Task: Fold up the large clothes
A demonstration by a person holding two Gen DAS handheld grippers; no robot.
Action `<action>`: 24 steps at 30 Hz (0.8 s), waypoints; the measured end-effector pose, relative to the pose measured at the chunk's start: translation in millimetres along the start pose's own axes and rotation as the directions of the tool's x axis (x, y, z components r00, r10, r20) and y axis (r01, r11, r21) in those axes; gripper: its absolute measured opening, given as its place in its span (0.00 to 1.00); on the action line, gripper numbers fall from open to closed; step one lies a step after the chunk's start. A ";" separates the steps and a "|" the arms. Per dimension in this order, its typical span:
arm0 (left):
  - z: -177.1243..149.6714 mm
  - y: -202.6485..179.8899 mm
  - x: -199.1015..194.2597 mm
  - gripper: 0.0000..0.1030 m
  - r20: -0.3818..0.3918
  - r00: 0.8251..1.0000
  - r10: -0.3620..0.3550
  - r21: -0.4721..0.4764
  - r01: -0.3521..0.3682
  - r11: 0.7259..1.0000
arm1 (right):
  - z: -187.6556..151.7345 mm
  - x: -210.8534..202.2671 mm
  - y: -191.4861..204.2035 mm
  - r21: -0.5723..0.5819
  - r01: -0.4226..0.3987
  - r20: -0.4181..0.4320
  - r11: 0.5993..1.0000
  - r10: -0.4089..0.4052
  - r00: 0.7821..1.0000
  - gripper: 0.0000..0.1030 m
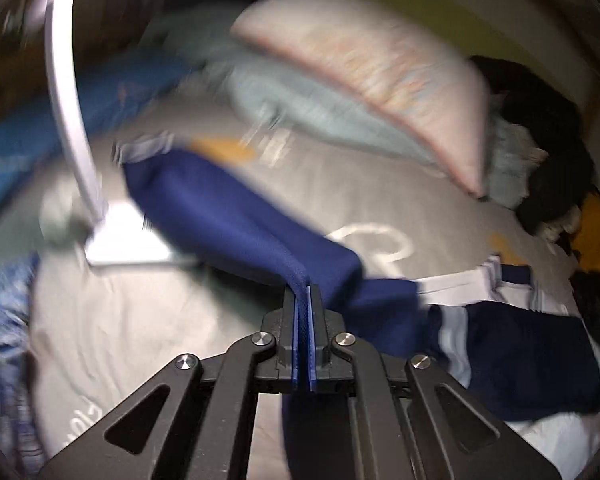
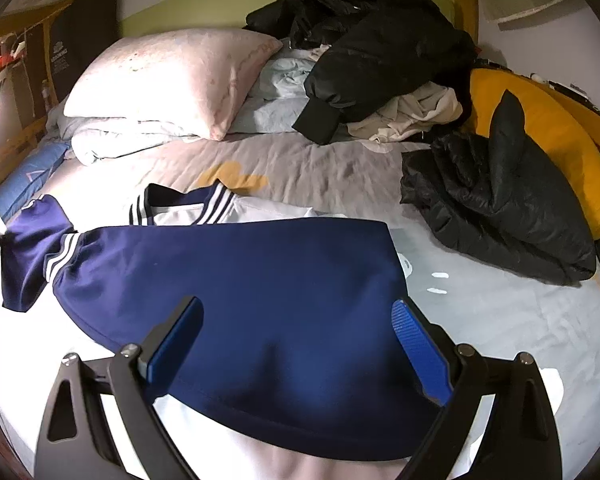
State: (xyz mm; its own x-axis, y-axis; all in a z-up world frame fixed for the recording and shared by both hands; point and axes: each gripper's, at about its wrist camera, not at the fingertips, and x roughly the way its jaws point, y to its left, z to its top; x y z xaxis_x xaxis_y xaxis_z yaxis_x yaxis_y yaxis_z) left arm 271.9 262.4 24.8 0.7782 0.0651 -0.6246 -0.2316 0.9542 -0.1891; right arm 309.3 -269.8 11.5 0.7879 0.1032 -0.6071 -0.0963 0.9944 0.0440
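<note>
A navy and white jacket (image 2: 236, 280) with striped collar and cuff lies spread on the grey bed sheet (image 2: 320, 172). My left gripper (image 1: 303, 286) is shut on a navy sleeve of the jacket (image 1: 228, 220) and holds it lifted above the sheet; this view is blurred by motion. The rest of the jacket (image 1: 532, 352) lies to the right in the left wrist view. My right gripper (image 2: 296, 320) is open and empty, its blue pads (image 2: 418, 348) hovering over the navy body of the jacket.
A pink pillow (image 2: 172, 80) and pale bedding (image 2: 276, 92) lie at the head of the bed. Black coats (image 2: 380, 48) and a black puffer jacket (image 2: 496, 208) are piled at right, by a yellow cushion (image 2: 556, 140). A white lamp stand (image 1: 66, 96) stands at left.
</note>
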 end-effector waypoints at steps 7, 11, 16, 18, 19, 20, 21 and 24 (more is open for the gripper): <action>-35.6 -70.6 -60.4 0.04 -0.098 0.976 -0.193 0.140 0.205 0.969 | 0.0 -3.2 3.9 -0.008 -0.007 0.004 1.000 0.007 1.000 0.92; -42.0 -85.2 -88.3 0.58 0.009 0.964 -0.266 0.228 0.257 0.939 | -1.9 -3.3 5.4 -0.012 -0.003 -0.003 1.000 0.003 1.000 0.92; -16.4 -45.2 -102.1 0.73 0.123 0.966 -0.226 0.086 0.216 0.973 | -2.0 -5.1 5.8 -0.015 0.004 0.005 1.000 -0.004 1.000 0.92; -3.9 -22.0 -84.9 0.75 0.127 0.981 -0.150 0.018 0.149 0.989 | -3.2 -1.1 6.0 -0.014 0.010 -0.005 1.000 -0.010 1.000 0.92; -0.3 -12.0 -73.2 0.75 0.110 0.988 -0.106 -0.001 0.107 0.994 | -3.8 0.8 6.3 -0.013 0.011 -0.012 1.000 -0.011 1.000 0.92; 1.8 0.6 -57.1 0.75 0.074 0.995 -0.069 -0.026 0.071 0.997 | -4.5 3.2 6.8 -0.013 0.012 -0.019 1.000 -0.012 1.000 0.92; 2.0 10.7 -39.6 0.73 0.028 0.998 -0.057 -0.050 0.059 0.997 | -5.3 4.6 7.2 -0.014 0.012 -0.024 1.000 -0.012 1.000 0.92; -2.3 42.0 10.8 0.66 -0.097 0.994 -0.041 -0.130 0.028 0.991 | -6.9 8.3 11.7 -0.032 0.013 -0.033 0.999 -0.014 0.999 0.92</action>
State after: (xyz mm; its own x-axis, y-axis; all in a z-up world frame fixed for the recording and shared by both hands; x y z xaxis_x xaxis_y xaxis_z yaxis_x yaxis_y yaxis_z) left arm 269.2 302.5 8.4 0.7268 -0.0023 -0.6869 -0.2841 0.9095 -0.3036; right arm 310.5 -257.6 1.6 0.7688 0.0888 -0.6333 -0.1059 0.9943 0.0108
